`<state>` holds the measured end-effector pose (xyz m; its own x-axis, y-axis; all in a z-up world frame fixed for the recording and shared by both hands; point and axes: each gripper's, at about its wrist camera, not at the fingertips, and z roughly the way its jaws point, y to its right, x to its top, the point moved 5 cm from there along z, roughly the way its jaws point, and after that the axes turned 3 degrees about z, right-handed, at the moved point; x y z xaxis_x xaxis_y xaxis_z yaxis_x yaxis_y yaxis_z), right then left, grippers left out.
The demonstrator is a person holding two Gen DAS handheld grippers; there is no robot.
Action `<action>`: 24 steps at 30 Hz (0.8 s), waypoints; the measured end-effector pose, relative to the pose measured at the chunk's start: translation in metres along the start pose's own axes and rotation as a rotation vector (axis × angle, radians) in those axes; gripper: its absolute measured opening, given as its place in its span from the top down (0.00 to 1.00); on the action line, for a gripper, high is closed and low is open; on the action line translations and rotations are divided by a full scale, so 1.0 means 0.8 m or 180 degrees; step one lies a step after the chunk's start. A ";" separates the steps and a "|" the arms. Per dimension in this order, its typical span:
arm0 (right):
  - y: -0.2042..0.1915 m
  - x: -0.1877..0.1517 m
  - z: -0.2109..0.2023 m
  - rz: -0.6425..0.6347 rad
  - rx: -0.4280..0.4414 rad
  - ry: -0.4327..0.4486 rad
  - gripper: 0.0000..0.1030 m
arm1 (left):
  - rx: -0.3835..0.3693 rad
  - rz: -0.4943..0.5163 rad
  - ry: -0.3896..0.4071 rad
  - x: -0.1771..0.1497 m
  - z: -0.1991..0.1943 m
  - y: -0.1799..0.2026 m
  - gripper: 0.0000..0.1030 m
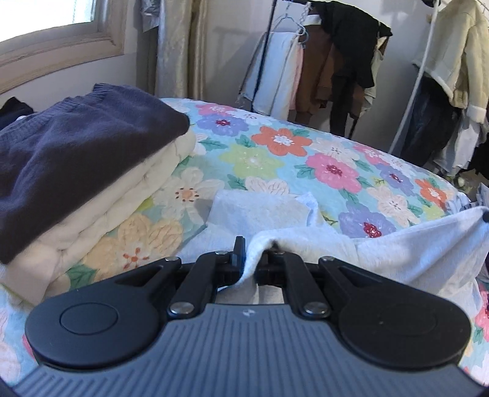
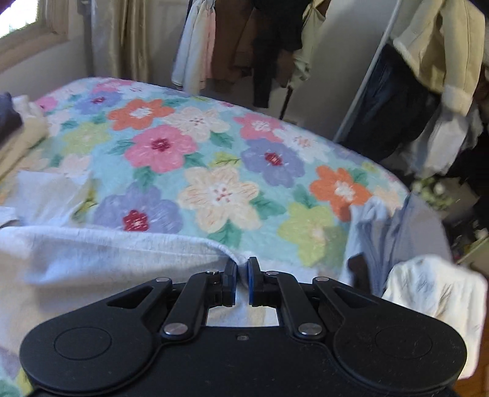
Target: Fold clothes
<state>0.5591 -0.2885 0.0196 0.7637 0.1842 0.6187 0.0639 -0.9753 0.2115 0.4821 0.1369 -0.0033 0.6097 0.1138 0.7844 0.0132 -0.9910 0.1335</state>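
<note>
Left tongs (image 1: 249,255): closed on a pinched fold of the light grey garment (image 1: 412,253); the cloth bunches up over the right finger and hides it, while the left finger (image 1: 238,253) shows beside the fold.
Right tongs (image 2: 242,276): closed on the hem of the same light grey garment (image 2: 101,259); the cloth is drawn in between the two blue pads (image 2: 251,284).
Light grey garment: lies at the near edge of the bed (image 2: 275,128), stretched between the two tongs, with its upper hem raised in a ridge. A folded-back part (image 1: 259,210) lies flat on the bedcover just beyond the left tongs.
Bed: covered by a pale blue cover printed with large flowers; its middle is bare.
Folded stack: a dark navy knit (image 1: 76,146) lies on top of a cream padded piece (image 1: 107,220), at the left side of the bed, near the window (image 1: 45,18).
Unfolded clothes: a pale blue-grey piece (image 2: 397,232) and a white piece (image 2: 434,290) lie heaped at the right near corner of the bed.
Background: clothes racks with hanging garments (image 1: 342,67) stand past the far edge of the bed; a cream jacket (image 2: 443,55) hangs on the right.
</note>
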 end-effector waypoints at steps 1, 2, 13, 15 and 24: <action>-0.007 0.003 0.003 -0.0089 -0.0066 0.0002 0.94 | 0.0014 0.0023 -0.0012 -0.001 -0.004 0.001 0.95; -0.012 0.004 0.008 -0.0142 -0.0137 -0.0013 0.94 | 0.0031 0.0048 -0.0009 -0.002 -0.008 0.001 0.95; -0.024 -0.036 0.058 0.0356 -0.0081 -0.0002 0.93 | 0.0217 0.0368 -0.0021 -0.038 -0.023 -0.002 0.95; -0.022 -0.036 0.066 0.0369 -0.0077 0.0047 0.93 | 0.0250 0.0388 0.0015 -0.036 -0.009 0.001 0.95; -0.016 -0.018 0.108 0.0544 0.0168 0.0256 0.91 | 0.0389 0.0534 0.0239 0.010 0.072 0.000 0.95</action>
<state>0.6024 -0.2889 -0.0574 0.7125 0.0224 0.7013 -0.0271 -0.9979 0.0595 0.5325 0.1338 -0.0317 0.5508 -0.0529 0.8330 0.0153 -0.9972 -0.0735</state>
